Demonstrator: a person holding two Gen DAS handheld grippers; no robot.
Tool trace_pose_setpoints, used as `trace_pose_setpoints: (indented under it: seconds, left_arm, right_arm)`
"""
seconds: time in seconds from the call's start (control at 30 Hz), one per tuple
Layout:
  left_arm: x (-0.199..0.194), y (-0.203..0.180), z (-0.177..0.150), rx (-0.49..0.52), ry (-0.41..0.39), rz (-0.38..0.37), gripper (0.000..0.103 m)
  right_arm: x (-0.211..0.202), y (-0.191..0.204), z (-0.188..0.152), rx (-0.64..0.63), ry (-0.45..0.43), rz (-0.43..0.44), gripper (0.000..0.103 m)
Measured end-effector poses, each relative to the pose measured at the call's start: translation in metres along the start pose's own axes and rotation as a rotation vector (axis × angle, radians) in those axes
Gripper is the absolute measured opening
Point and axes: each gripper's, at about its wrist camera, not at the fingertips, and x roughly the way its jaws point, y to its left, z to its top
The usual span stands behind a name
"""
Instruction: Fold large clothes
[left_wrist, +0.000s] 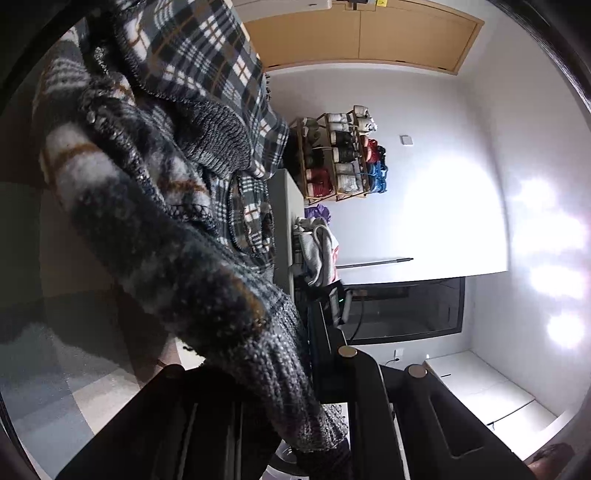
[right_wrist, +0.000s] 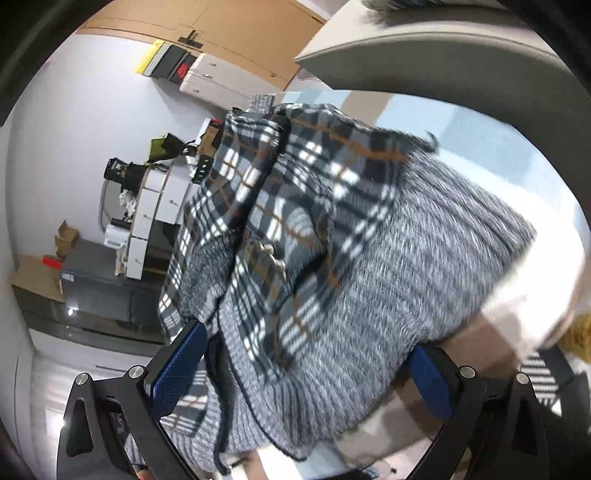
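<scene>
The garment is a large plaid jacket in blue, white, black and tan, with grey ribbed knit cuffs and hem. In the left wrist view a sleeve runs down to my left gripper, which is shut on the grey knit cuff. In the right wrist view the jacket hangs bunched in front of the camera. Its grey knit hem lies between the blue-padded fingers of my right gripper, which stand wide apart. The views are tilted and the right one is blurred.
A grey table edge stands behind the jacket in the left view, with a rack of yarn and shoes and a pile of light clothes beyond. The right view shows a table edge above and white drawers at left.
</scene>
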Motion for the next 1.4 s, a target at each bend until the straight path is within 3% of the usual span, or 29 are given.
trace_pose_setpoints:
  seconds: [0.1, 0.23, 0.3, 0.37, 0.4, 0.47, 0.53, 0.6, 0.7, 0.8, 0.87, 0.97, 1.17, 1.3, 1.4]
  left_arm:
    - [0.004, 0.001, -0.001, 0.002, 0.010, 0.022, 0.007]
    - [0.007, 0.002, -0.001, -0.002, 0.015, 0.038, 0.007]
    - [0.008, 0.005, -0.001, -0.008, 0.016, 0.050, 0.007]
    - [0.008, 0.007, -0.001, -0.016, 0.017, 0.059, 0.007]
    - [0.007, 0.008, -0.002, -0.019, 0.017, 0.062, 0.007]
    - [0.006, 0.010, -0.003, -0.022, 0.014, 0.066, 0.007]
    - [0.006, 0.011, -0.003, -0.024, 0.013, 0.069, 0.007]
    - [0.005, 0.011, -0.002, -0.026, 0.011, 0.072, 0.007]
    - [0.006, 0.013, -0.002, -0.038, 0.014, 0.076, 0.007]
    - [0.009, 0.014, -0.004, -0.034, 0.019, 0.081, 0.007]
    - [0.011, 0.014, -0.004, -0.031, 0.021, 0.085, 0.007]
    - [0.011, 0.014, -0.003, -0.034, 0.018, 0.084, 0.007]
    - [0.013, 0.017, -0.005, -0.048, 0.011, 0.100, 0.007]
    - [0.011, 0.018, -0.006, -0.050, 0.004, 0.107, 0.007]
    - [0.011, 0.019, -0.005, -0.055, 0.006, 0.111, 0.007]
  right_arm:
    - [-0.001, 0.022, 0.008, -0.100, -0.022, 0.018, 0.103]
    - [0.007, 0.094, -0.008, -0.450, -0.093, 0.013, 0.103]
    - [0.024, 0.125, -0.026, -0.621, -0.045, 0.033, 0.103]
    - [0.047, 0.140, -0.041, -0.699, 0.041, 0.069, 0.103]
    - [0.056, 0.141, -0.044, -0.698, 0.085, 0.074, 0.103]
    - [0.077, 0.136, -0.054, -0.674, 0.269, 0.105, 0.102]
    - [0.075, 0.130, -0.063, -0.668, 0.362, 0.124, 0.100]
    - [0.051, 0.127, -0.065, -0.705, 0.314, 0.129, 0.099]
    - [-0.011, 0.114, -0.048, -0.719, 0.155, 0.158, 0.101]
    - [-0.061, 0.087, -0.018, -0.712, 0.001, 0.042, 0.103]
    - [-0.073, 0.063, 0.008, -0.669, -0.021, -0.027, 0.103]
    - [-0.060, 0.031, 0.041, -0.593, 0.044, -0.115, 0.103]
    - [-0.005, 0.017, 0.060, -0.637, 0.232, -0.214, 0.103]
    - [0.012, 0.011, 0.063, -0.644, 0.294, -0.243, 0.103]
    - [0.020, 0.017, 0.065, -0.620, 0.352, -0.180, 0.103]
